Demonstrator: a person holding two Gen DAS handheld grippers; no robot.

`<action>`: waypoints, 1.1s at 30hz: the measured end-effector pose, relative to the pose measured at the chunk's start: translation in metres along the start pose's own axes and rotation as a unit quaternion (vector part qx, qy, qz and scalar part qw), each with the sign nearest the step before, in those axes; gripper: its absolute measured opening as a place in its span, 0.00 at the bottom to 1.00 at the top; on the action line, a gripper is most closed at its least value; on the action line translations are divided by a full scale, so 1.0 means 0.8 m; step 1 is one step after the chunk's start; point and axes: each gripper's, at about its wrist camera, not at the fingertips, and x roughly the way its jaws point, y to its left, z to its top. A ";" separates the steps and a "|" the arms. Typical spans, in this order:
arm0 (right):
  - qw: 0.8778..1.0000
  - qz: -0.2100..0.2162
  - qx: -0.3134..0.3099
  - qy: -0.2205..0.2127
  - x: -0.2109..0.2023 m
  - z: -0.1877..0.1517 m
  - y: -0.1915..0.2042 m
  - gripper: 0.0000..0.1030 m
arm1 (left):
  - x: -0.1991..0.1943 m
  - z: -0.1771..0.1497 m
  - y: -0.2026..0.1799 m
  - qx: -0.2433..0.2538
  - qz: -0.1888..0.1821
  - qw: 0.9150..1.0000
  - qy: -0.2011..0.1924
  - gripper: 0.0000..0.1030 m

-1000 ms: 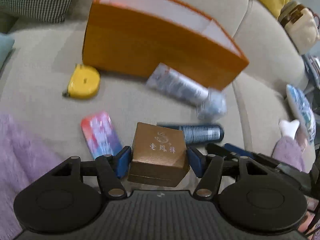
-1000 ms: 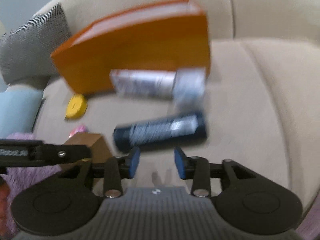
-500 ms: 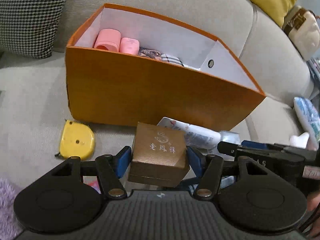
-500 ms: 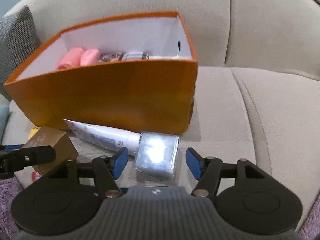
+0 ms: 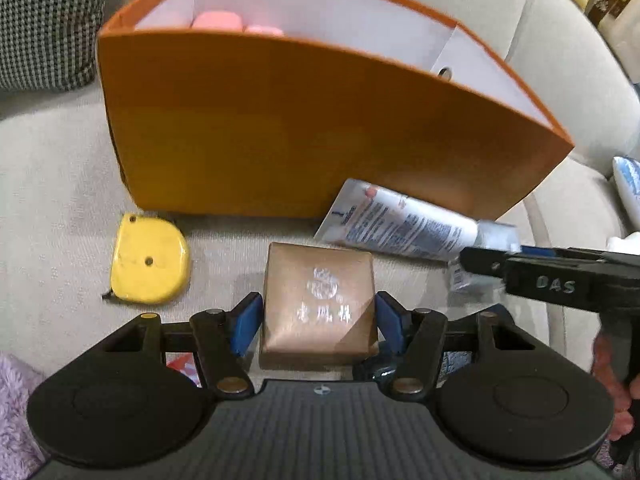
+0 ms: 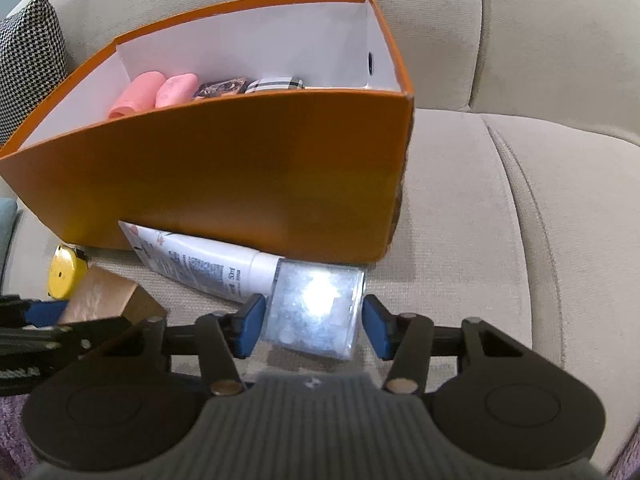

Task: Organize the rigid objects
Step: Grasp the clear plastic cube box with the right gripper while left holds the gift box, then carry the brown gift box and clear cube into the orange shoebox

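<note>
Beige sofa cushions (image 6: pixel 500 240) fill both views, and everything rests on or above the seat; nearest in the left wrist view, the left gripper (image 5: pixel 318 318) pinches a small brown box (image 5: pixel 318 304) with pale printed characters on its top, its blue pads pressed against the box's two sides; nearest in the right wrist view, the right gripper (image 6: pixel 314 326) has its blue pads spread on either side of the shiny square cap (image 6: pixel 316 308) of a white tube (image 6: pixel 200 260); the left pad sits right at the cap's edge, though whether it touches cannot be told, and the right pad stands slightly apart, so nothing is gripped; the tube lies on its side on the seat, its flat end touching or just beside the front wall of an orange box (image 6: pixel 240 176); a yellow tape measure (image 5: pixel 148 260) lies flat on the cushion to the left of the brown box, close to the orange box's front wall; the orange box is open at the top with white inner walls, and inside it sit two pink items (image 6: pixel 154 94), a dark patterned item and a checked one in a row; behind it, a black-and-white checked pillow (image 5: pixel 44 20) leans against the sofa back at the far left.
</note>
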 end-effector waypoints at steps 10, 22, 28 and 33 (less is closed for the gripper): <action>1.000 -0.005 -0.008 -0.027 -0.040 -0.002 0.004 0.51 | -0.045 -0.011 0.002 -0.002 -0.018 0.999 -0.046 0.67; 0.991 0.021 -0.067 -0.113 -0.133 0.029 0.055 0.51 | -0.152 0.010 -0.034 0.024 -0.071 0.987 -0.143 0.67; 0.986 0.030 -0.086 -0.141 -0.149 0.069 0.066 0.51 | -0.158 0.051 -0.043 0.038 -0.075 0.982 -0.170 0.67; 0.986 0.020 -0.099 -0.136 -0.133 0.110 0.065 0.51 | -0.149 0.087 -0.037 0.034 -0.077 0.981 -0.176 0.67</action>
